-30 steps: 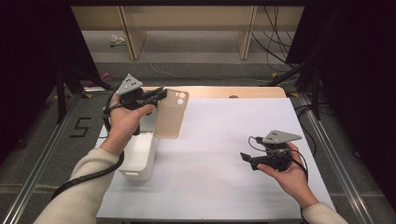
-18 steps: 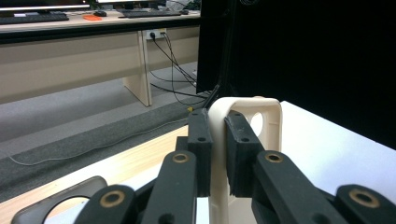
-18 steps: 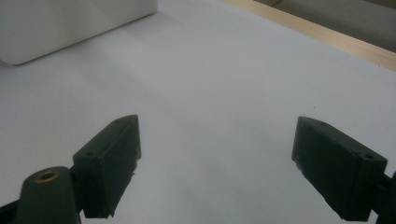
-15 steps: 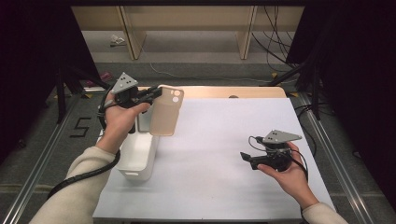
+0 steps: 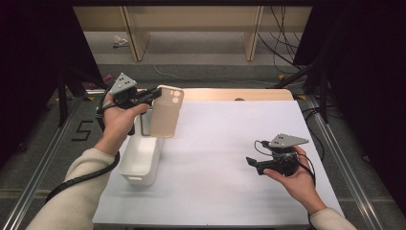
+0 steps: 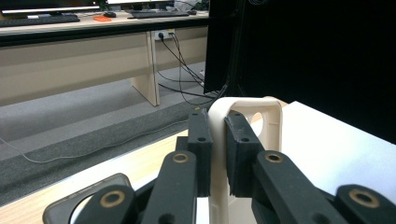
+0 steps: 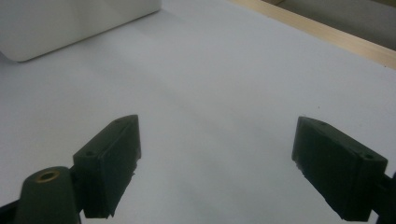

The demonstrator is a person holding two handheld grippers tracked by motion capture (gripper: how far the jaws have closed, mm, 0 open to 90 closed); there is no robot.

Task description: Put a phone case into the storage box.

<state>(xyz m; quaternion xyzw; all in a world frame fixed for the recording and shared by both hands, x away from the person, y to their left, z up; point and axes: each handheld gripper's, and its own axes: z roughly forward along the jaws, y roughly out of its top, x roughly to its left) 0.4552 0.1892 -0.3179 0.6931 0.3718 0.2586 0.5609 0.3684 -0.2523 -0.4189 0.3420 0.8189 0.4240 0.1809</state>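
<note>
A beige phone case (image 5: 165, 115) with a camera cut-out hangs upright above the far end of a white bin (image 5: 125, 165). My left gripper (image 5: 154, 94) is shut on the case's top edge. In the left gripper view the two black jaws of the left gripper (image 6: 218, 140) clamp the case's thin wall (image 6: 247, 109). My right gripper (image 5: 252, 164) is held low over the white sheet at the right, open, with nothing between its jaws. In the right gripper view, bare sheet lies between the spread jaws of the right gripper (image 7: 217, 168).
A white sheet (image 5: 215, 143) covers the table, with a wooden strip (image 5: 239, 94) along the far edge. The bin's wall (image 7: 70, 23) lies far ahead of the right gripper. A dark see-through piece (image 6: 88, 200) lies below the left jaws. Black frame posts flank the table.
My left gripper has carried the phone case slightly to the left, closer over the bin. The right hand and its gripper have stayed put.
</note>
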